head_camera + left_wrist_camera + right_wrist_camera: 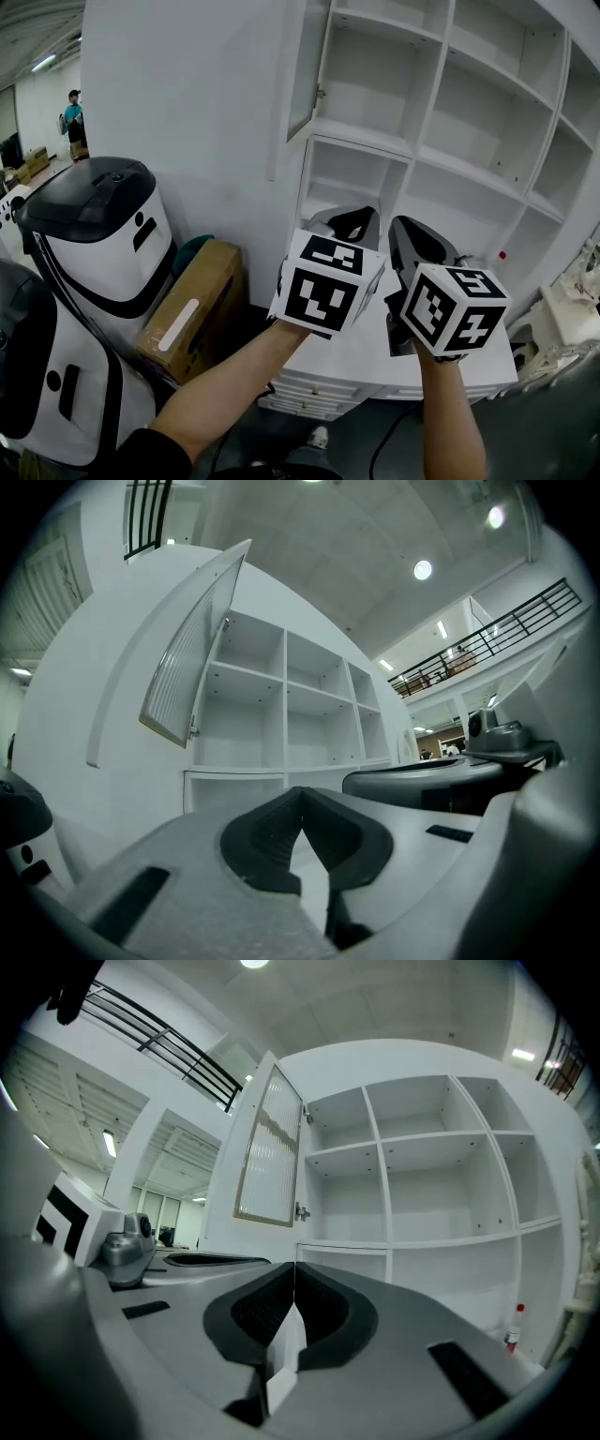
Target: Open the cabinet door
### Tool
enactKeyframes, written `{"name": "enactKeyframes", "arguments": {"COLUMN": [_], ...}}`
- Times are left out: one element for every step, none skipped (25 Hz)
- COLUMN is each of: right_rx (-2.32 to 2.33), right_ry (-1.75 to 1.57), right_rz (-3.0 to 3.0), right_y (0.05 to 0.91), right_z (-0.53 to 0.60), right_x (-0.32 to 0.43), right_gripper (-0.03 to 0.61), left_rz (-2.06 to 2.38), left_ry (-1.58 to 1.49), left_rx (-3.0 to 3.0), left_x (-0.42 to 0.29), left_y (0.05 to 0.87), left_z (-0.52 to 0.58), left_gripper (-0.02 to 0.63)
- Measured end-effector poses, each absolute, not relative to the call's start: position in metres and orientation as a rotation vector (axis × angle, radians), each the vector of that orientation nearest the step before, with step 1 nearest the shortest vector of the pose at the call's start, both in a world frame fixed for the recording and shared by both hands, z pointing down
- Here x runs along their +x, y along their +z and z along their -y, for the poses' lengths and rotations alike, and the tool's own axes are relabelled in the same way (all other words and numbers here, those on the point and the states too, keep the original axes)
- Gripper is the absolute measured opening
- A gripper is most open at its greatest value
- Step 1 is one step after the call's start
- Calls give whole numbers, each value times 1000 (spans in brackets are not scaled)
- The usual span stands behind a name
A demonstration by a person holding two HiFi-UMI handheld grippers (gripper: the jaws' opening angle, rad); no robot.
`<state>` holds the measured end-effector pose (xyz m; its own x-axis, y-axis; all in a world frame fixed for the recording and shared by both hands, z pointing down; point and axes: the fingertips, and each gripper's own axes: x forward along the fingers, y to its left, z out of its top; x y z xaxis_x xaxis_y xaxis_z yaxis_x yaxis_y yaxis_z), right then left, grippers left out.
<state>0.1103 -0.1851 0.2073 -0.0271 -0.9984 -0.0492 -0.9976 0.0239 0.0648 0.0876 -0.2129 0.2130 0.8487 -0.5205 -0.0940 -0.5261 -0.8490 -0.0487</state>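
Note:
A white cabinet (450, 112) of open shelves stands ahead of me. Its upper-left door (305, 66), with a ribbed pane, hangs open, swung out to the left. That door (192, 658) shows edge-on in the left gripper view and door (270, 1147) more face-on in the right gripper view. My left gripper (349, 220) and right gripper (412, 234) are held side by side below the door, in front of the lower shelves, apart from them. The left gripper (302, 803) is shut with nothing between its jaws. The right gripper (294, 1279) is shut and empty too.
Two white-and-black machines (94, 244) stand at the left, with a cardboard box (192, 309) leaning beside them. A white low unit (375, 370) sits under the grippers. A small red-capped bottle (502, 255) stands on a lower shelf at the right. A person (73, 112) is far off at the left.

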Motion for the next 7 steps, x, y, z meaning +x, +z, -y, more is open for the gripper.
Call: {"name": "enactKeyframes", "arguments": {"right_rx": [2186, 2187, 2186, 2185, 2183, 2182, 2180], "right_ry": [-127, -128, -129, -128, -128, -127, -127], "right_rz": [2240, 2239, 2239, 2240, 2241, 2241, 2242], "right_y": [207, 207, 207, 207, 208, 208, 208], "right_z": [185, 184, 184, 184, 184, 184, 184], "right_x": [111, 111, 110, 109, 108, 107, 107], "right_gripper": [21, 21, 21, 21, 21, 21, 21], "left_rz": [-836, -836, -836, -836, -837, -838, -839], "left_ry": [118, 116, 114, 113, 112, 111, 110], "left_rx": [-2950, -2950, -2951, -2951, -2952, -2952, -2952], "left_x": [88, 87, 87, 86, 86, 85, 84], "left_y": [213, 214, 215, 215, 216, 216, 216], "left_z": [213, 212, 212, 212, 212, 212, 212], "left_gripper": [12, 12, 12, 12, 12, 12, 12]}}
